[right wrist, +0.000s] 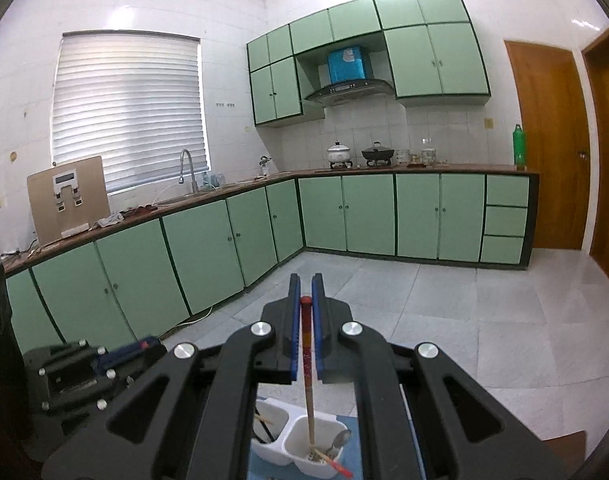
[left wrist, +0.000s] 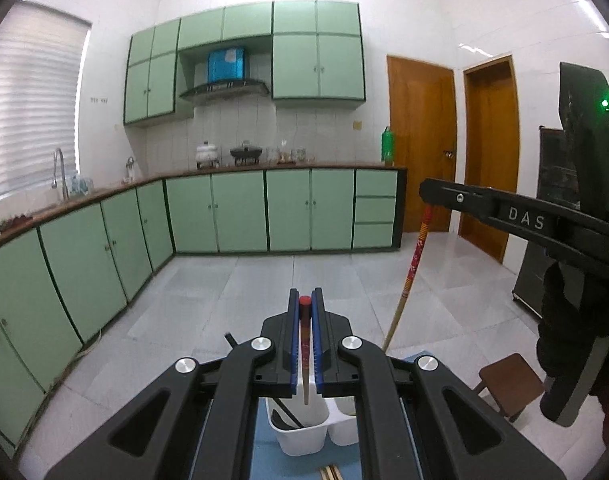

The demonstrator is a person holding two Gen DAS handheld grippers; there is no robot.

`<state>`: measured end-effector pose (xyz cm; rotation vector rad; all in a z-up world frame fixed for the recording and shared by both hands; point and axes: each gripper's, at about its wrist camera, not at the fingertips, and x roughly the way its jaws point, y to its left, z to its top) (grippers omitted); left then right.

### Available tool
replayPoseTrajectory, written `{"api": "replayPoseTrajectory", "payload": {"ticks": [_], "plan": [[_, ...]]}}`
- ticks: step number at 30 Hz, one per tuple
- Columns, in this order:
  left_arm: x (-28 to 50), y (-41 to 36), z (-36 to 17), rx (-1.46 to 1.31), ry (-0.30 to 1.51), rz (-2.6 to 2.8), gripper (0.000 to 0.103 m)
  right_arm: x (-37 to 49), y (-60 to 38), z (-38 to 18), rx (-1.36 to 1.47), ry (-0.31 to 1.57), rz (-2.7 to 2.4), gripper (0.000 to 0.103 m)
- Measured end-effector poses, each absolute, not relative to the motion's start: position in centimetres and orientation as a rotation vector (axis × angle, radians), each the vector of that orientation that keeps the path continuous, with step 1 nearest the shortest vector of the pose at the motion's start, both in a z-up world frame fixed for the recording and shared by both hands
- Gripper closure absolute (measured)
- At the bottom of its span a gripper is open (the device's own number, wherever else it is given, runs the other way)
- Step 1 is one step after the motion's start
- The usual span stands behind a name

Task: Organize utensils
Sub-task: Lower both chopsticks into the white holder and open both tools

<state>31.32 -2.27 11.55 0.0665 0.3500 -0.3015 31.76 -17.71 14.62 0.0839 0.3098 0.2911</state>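
My left gripper [left wrist: 304, 300] is shut on a red-topped wooden chopstick [left wrist: 304, 356] that hangs point-down over the left cup of a white two-cup utensil holder [left wrist: 304, 436]. My right gripper [right wrist: 305, 286] is shut on a matching chopstick [right wrist: 307, 376] whose tip reaches into the right cup of the holder [right wrist: 300, 444], beside a metal spoon [right wrist: 340, 440] and a lying red chopstick. The right gripper also shows in the left wrist view [left wrist: 424, 192], gripping its chopstick [left wrist: 408, 276]. The left gripper shows in the right wrist view [right wrist: 144, 346]. Dark utensils stand in the left cup.
The holder stands on a blue mat [left wrist: 264, 456]. More chopsticks [left wrist: 330, 472] lie on the mat near me. A brown stool [left wrist: 510, 384] stands to the right. Green kitchen cabinets [right wrist: 208, 248], counter and wooden doors [left wrist: 420, 148] lie beyond a tiled floor.
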Motion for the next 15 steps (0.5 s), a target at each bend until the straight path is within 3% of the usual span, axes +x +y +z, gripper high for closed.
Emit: {"api": "replayPoseTrajectory", "payload": {"ticks": [15], "plan": [[35.0, -1.8, 5.3, 0.044, 0.505, -0.3, 0.094, 32.7, -15.4, 5.9, 0.014, 0.514, 0.285, 0.094]]}}
